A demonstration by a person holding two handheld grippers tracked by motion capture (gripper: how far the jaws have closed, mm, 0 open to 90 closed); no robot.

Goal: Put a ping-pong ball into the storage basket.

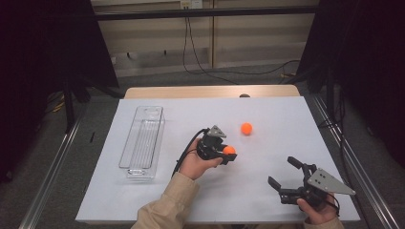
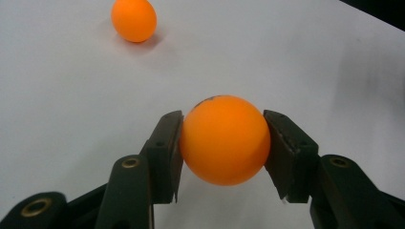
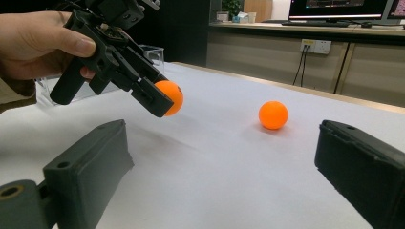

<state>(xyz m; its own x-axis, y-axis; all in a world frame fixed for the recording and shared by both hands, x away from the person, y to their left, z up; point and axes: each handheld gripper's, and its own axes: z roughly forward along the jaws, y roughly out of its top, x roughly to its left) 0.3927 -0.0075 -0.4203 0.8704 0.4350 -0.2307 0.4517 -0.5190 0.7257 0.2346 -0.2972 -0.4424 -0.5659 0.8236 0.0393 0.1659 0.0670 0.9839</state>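
So far my left gripper (image 1: 228, 153) is clamped on one orange ball (image 2: 224, 139), lifted off the white table (image 1: 267, 191) mid-frame. A second ball (image 1: 246, 128) lies upper right of it; my right gripper (image 1: 287, 173), jaws apart, waits lower right. Perhaps both go in the clear tray (image 1: 142, 141) at left.

A white rectangular tabletop (image 1: 267, 191) carries a clear plastic oblong tray (image 1: 142, 141) near its left edge and a small orange ball (image 1: 246, 128) mid-far.

Left gripper (image 1: 228, 153) clamps orange ball (image 1: 229, 150); second ball (image 1: 246, 128) loose nearby; right gripper (image 1: 285, 173) agape; clear tray (image 1: 142, 141) left.
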